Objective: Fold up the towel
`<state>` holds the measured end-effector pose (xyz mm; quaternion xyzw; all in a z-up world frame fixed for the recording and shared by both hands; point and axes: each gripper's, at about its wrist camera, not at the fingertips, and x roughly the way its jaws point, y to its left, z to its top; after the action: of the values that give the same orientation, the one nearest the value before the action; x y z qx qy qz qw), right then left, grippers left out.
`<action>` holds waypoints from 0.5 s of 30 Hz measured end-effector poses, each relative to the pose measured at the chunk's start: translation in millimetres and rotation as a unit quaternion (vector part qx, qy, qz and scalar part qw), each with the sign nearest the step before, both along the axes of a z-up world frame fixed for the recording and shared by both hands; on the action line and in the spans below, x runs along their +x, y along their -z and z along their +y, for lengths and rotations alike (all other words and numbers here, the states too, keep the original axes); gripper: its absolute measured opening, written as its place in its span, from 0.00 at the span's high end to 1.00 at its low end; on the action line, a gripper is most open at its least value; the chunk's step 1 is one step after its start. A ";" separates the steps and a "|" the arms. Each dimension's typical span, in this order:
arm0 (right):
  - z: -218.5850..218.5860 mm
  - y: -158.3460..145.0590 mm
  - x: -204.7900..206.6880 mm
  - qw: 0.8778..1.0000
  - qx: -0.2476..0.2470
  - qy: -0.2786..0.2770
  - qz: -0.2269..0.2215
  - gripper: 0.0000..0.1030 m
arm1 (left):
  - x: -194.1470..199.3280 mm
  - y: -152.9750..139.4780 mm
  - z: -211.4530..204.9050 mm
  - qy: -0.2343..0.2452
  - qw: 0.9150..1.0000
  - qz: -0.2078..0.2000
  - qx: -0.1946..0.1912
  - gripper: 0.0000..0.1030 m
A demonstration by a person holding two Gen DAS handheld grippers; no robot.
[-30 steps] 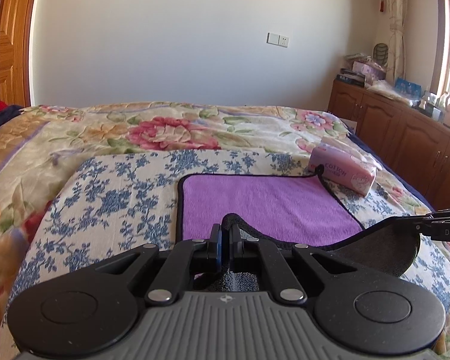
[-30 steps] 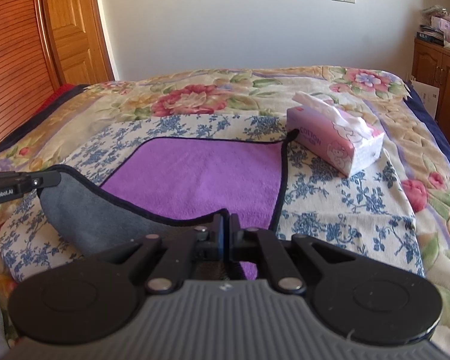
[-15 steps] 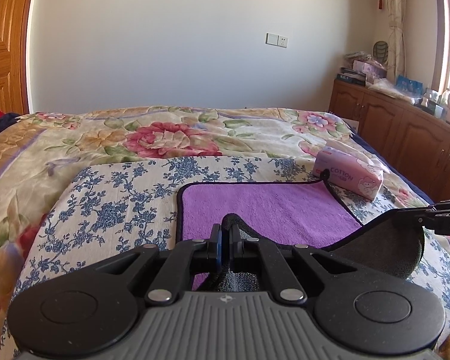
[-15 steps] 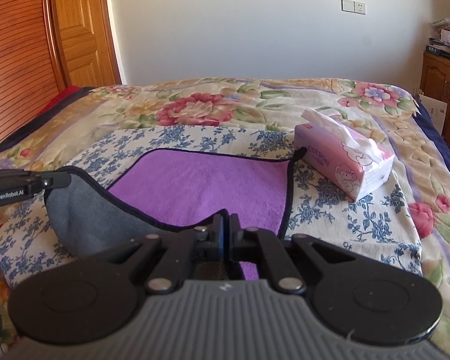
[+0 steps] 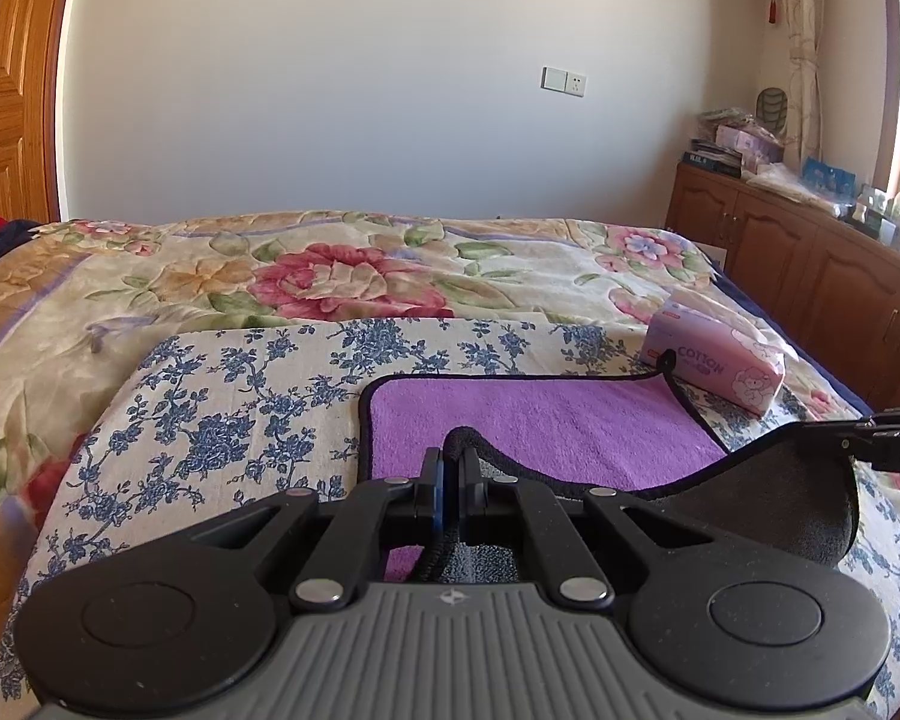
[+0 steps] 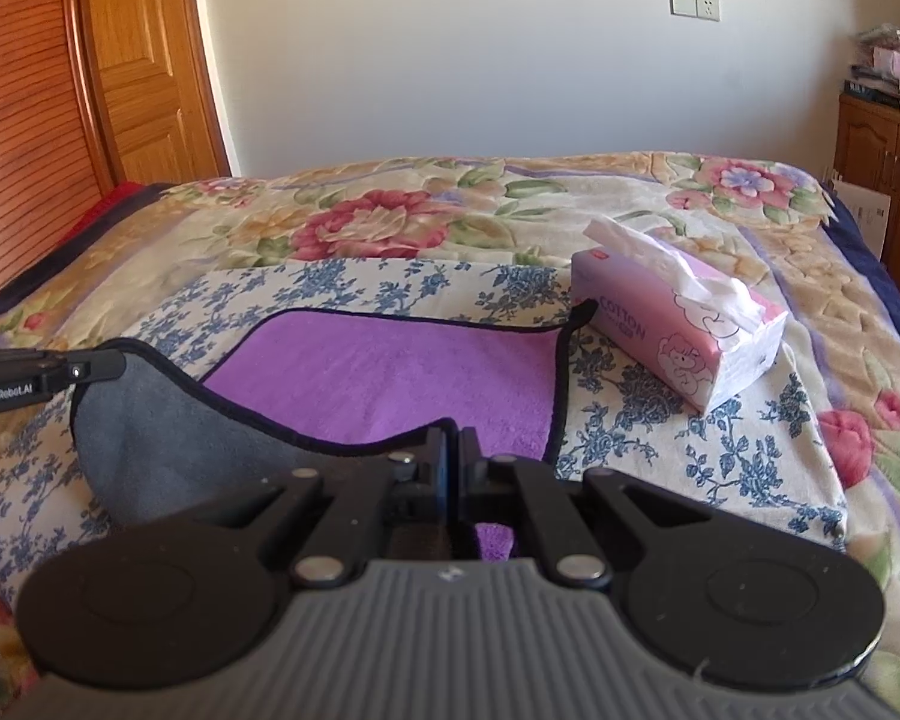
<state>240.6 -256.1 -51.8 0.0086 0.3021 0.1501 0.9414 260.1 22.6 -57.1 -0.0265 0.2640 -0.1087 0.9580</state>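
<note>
The near edge of the purple towel with black piping [image 5: 540, 420] disappears under the black body of the left gripper [image 5: 450, 468], so where the pinched hem ends cannot be seen from there. The right gripper [image 6: 452, 456] hides the other near corner the same way. Only the tip of each gripper reaches into the other's view; the picture edge cuts off the rest. The printing on the pink tissue box [image 6: 678, 342] is partly turned away. Items crowding the brown wooden sideboard [image 5: 810, 252] are too small and sun-bleached to identify. The flowered quilt [image 5: 6, 480] blurs at the left.
</note>
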 end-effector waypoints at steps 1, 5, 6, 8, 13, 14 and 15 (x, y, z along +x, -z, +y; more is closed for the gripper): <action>-0.2 0.5 1.8 1.000 0.001 0.000 0.000 0.96 | 1.3 0.3 -0.1 0.000 1.000 0.000 -0.001 0.95; 0.0 1.3 7.7 1.000 -0.002 -0.001 -0.004 0.96 | 6.3 2.0 -0.5 0.000 1.000 0.002 0.003 0.95; 0.1 1.5 8.9 1.000 -0.004 -0.001 -0.005 0.96 | 7.6 2.4 -0.5 0.000 1.000 0.002 0.004 0.95; 0.2 1.8 11.1 1.000 -0.006 -0.002 -0.007 0.96 | 10.0 2.8 -0.5 -0.001 1.000 0.002 0.005 0.95; 3.0 1.7 18.5 1.000 -0.016 -0.008 -0.011 0.96 | 12.5 3.5 -0.1 -0.002 1.000 0.000 0.007 0.95; 3.8 1.5 19.4 1.000 -0.017 -0.010 -0.012 0.96 | 12.1 3.8 -0.1 -0.003 1.000 0.000 0.007 0.95; 4.3 1.5 20.0 1.000 -0.018 -0.010 -0.013 0.96 | 12.1 3.8 0.0 -0.003 1.000 0.000 0.007 0.95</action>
<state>260.6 -251.8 -53.3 -0.0136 0.2927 0.1545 0.9435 272.2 22.5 -60.9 -0.0209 0.2650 -0.1045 0.9583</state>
